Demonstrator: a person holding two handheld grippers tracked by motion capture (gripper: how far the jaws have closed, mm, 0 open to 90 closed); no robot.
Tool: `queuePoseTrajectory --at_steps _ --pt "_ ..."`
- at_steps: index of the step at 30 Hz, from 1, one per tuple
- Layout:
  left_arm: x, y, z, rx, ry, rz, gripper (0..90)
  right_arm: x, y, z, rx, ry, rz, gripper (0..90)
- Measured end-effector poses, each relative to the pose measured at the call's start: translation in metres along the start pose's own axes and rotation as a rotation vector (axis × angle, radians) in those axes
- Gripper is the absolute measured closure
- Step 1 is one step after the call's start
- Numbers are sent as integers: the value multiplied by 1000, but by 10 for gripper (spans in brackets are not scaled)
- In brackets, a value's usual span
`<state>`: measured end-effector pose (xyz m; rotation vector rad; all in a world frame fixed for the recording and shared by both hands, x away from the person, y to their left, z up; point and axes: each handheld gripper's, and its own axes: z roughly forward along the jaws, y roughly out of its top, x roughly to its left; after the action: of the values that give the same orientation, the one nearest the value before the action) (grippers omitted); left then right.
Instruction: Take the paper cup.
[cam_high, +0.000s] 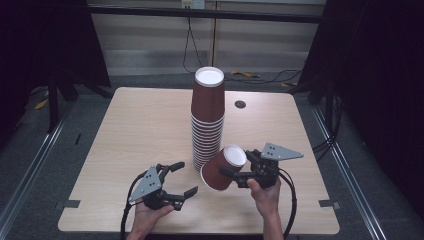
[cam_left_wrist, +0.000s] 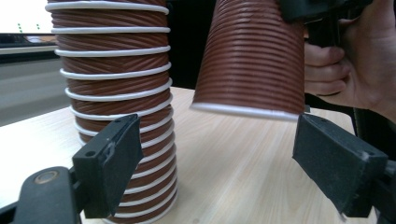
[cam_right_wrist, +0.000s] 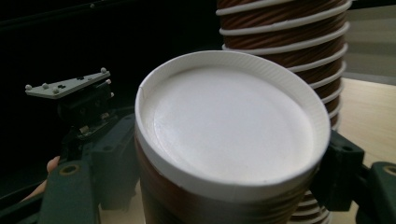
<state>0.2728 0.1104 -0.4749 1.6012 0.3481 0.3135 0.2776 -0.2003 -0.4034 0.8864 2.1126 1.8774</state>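
Observation:
A tall stack of brown ribbed paper cups (cam_high: 207, 120) stands mouth down at the middle of the table; it also rises at the left of the left gripper view (cam_left_wrist: 116, 84) and behind the held cup in the right gripper view (cam_right_wrist: 289, 37). My right gripper (cam_high: 235, 162) (cam_right_wrist: 229, 172) is shut on a single brown cup (cam_high: 220, 172) (cam_right_wrist: 229, 126), tilted with its white bottom up, just right of the stack's foot. From the left gripper view this cup (cam_left_wrist: 252, 56) hangs above the tabletop. My left gripper (cam_high: 186, 177) (cam_left_wrist: 219, 163) stands open near the front edge, with nothing between its pads.
The light wooden table (cam_high: 140, 125) has a small round hole (cam_high: 240, 104) at the back right. Cables (cam_high: 260, 77) lie on the floor behind it, and dark curtains flank both sides. A person's hand (cam_left_wrist: 345, 70) holds the right gripper.

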Motion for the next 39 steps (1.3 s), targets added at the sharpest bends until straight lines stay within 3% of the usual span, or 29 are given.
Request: queuePoseTrajectory --at_steps 6,19,26,39 --pt "-2 -1 4 5 -39 -12 154 2 -7 9 3 40 8 230" --pt "-5 0 14 40 -104 -18 151 4 -15 17 15 78 22 230" --pt "-7 -2 21 82 -123 -13 96 6 -18 22 22 101 22 231" --pt "-9 -1 30 99 -142 -2 70 10 -21 30 23 133 26 231"
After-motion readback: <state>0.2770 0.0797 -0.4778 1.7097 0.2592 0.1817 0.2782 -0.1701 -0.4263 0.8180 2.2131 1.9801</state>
